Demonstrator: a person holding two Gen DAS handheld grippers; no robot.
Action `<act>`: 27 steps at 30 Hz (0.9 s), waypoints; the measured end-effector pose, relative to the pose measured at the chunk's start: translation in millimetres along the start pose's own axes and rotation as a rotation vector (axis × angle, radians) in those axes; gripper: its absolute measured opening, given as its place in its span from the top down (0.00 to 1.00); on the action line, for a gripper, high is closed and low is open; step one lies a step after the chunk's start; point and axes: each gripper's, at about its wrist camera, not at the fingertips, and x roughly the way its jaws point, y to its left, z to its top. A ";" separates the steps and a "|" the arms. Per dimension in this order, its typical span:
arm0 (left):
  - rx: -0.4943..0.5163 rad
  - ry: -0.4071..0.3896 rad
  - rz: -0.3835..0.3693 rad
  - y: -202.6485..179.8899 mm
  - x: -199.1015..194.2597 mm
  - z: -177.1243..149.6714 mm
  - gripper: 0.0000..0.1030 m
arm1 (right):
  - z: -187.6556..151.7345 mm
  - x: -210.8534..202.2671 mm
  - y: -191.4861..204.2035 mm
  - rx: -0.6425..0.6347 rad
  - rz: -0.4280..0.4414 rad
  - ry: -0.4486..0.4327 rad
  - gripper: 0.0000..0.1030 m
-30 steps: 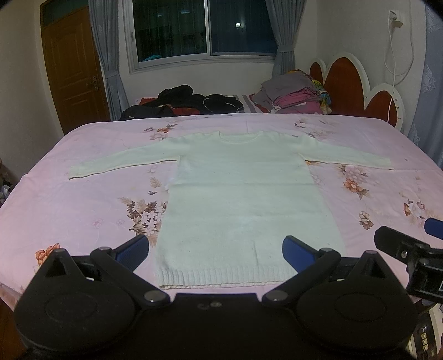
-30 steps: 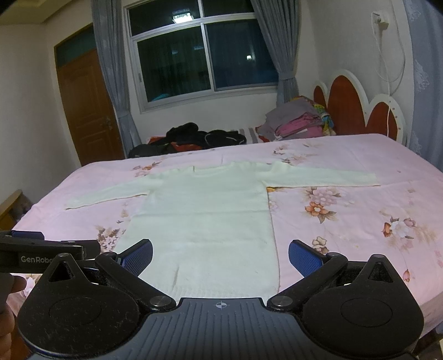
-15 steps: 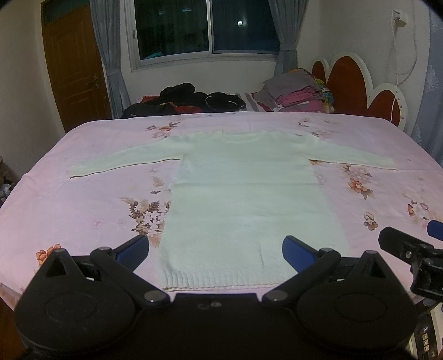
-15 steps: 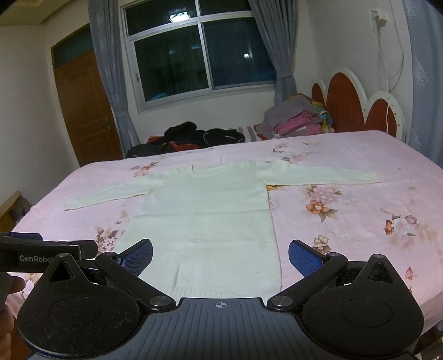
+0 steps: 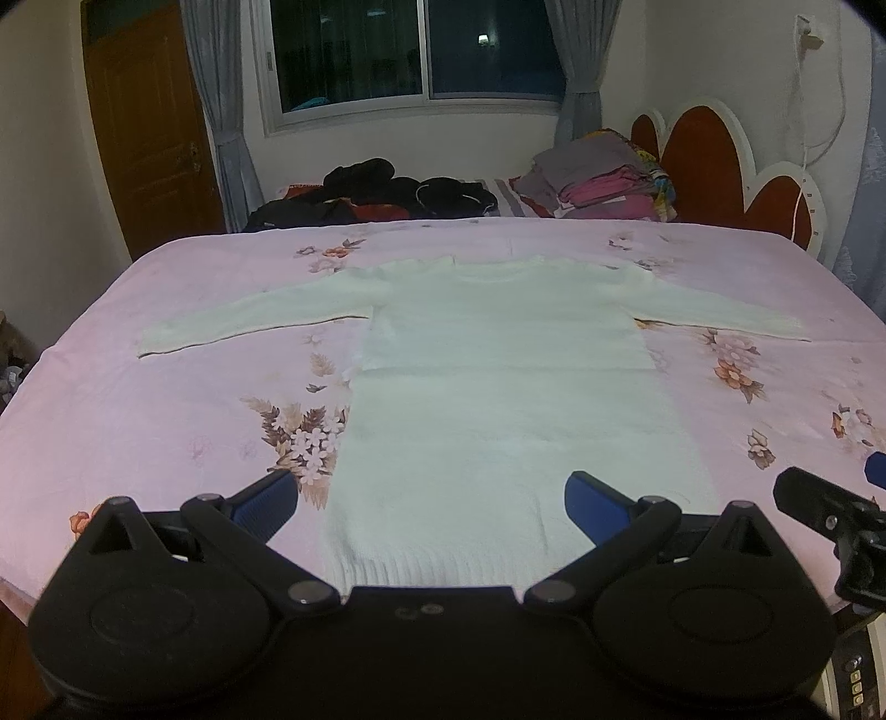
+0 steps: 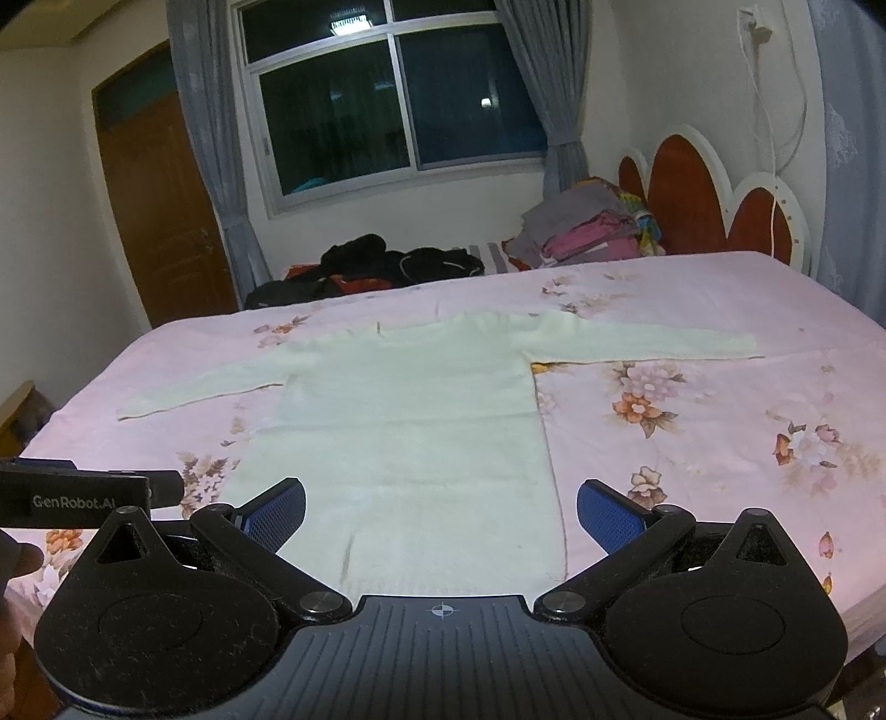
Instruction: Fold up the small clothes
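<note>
A pale cream knitted sweater (image 5: 498,387) lies flat on the pink floral bedspread (image 5: 166,399), sleeves spread left and right, ribbed hem nearest me. My left gripper (image 5: 432,498) hovers open above the hem, blue pads wide apart with nothing between them. In the right wrist view the same sweater (image 6: 410,421) lies ahead, and my right gripper (image 6: 440,512) is open above its lower right part. The right gripper's black body (image 5: 825,509) shows at the left view's right edge.
Dark clothes (image 5: 376,194) and a stack of folded clothes (image 5: 598,177) lie at the far end of the bed by the red headboard (image 5: 703,166). A wooden door (image 5: 149,127) and a curtained window (image 5: 410,50) stand behind. A hand (image 6: 16,559) shows at the left edge.
Both views have shifted slightly; the sweater sits a little lower and closer in the frames. Both grippers stay open and the sweater has not moved.
</note>
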 end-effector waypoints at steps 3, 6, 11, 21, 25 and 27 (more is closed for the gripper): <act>0.002 0.003 0.002 1.6 6.9 4.4 0.00 | 2.2 7.3 -1.1 0.005 -0.011 0.002 0.00; 0.007 -0.002 0.012 3.2 14.6 9.3 0.00 | 5.3 17.1 -2.4 0.013 -0.018 0.008 0.00; 0.004 0.003 0.012 10.6 33.8 23.3 0.00 | 12.3 35.1 -2.8 0.020 -0.038 0.012 0.00; 0.019 0.019 -0.004 27.2 86.7 59.0 0.00 | 37.2 87.5 -1.3 0.052 -0.091 0.024 0.00; 0.023 0.029 -0.020 37.2 111.3 74.0 0.00 | 49.2 112.5 2.7 0.066 -0.116 0.028 0.00; 0.026 0.035 -0.029 42.6 124.0 81.2 0.00 | 54.8 124.0 5.4 0.071 -0.127 0.024 0.00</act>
